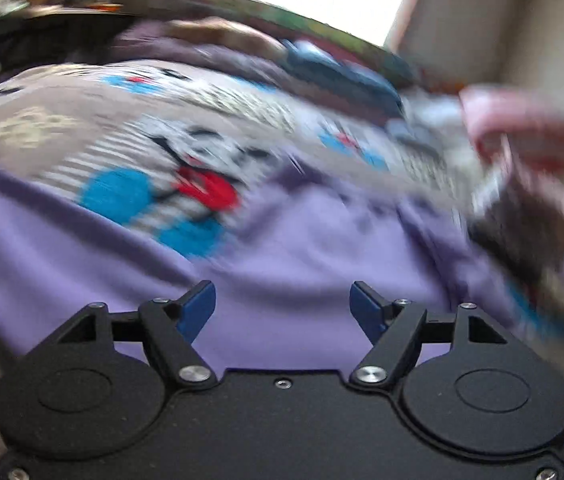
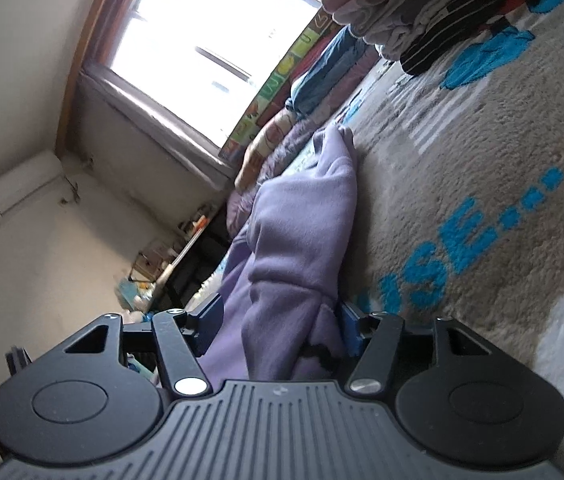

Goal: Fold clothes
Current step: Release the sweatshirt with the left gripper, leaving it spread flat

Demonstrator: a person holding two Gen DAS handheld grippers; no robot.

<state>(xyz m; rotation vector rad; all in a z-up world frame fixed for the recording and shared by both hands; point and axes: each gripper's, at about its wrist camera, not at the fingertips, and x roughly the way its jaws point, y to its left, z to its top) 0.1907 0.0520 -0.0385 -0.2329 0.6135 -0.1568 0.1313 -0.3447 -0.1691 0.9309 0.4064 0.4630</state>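
Left hand-held gripper (image 1: 283, 304): jaws wide apart, nothing between them, only purple garment (image 1: 282, 256) behind the gap at lower centre of the left wrist view. That whole view is motion-blurred, so I can't judge how close the tips are to the cloth.

Right hand-held gripper (image 2: 278, 322): a thick bunch of the same purple garment (image 2: 302, 216) fills the gap between the blue pads. Looks like a grasp on it, but the jaws sit fairly wide, so my guess is the hold is soft.

Garment lies on a bed covered by a beige cartoon-print blanket (image 2: 482, 168), running from my right jaws toward centre frame.

Risks as I see them:
- Bunch slips out of the right jaws if I pull hard; the thick fleece is compressible and the grip isn't deep.
- Left goes in blind through the blur and pinches blanket pile along with the garment, or grabs several layers, so the fold drags the bedding.
- One-sided hold lets the fold line skew.
- Stack of folded clothes (image 2: 414, 8) in the upper right of the right wrist view could get knocked over by a wide sweep.
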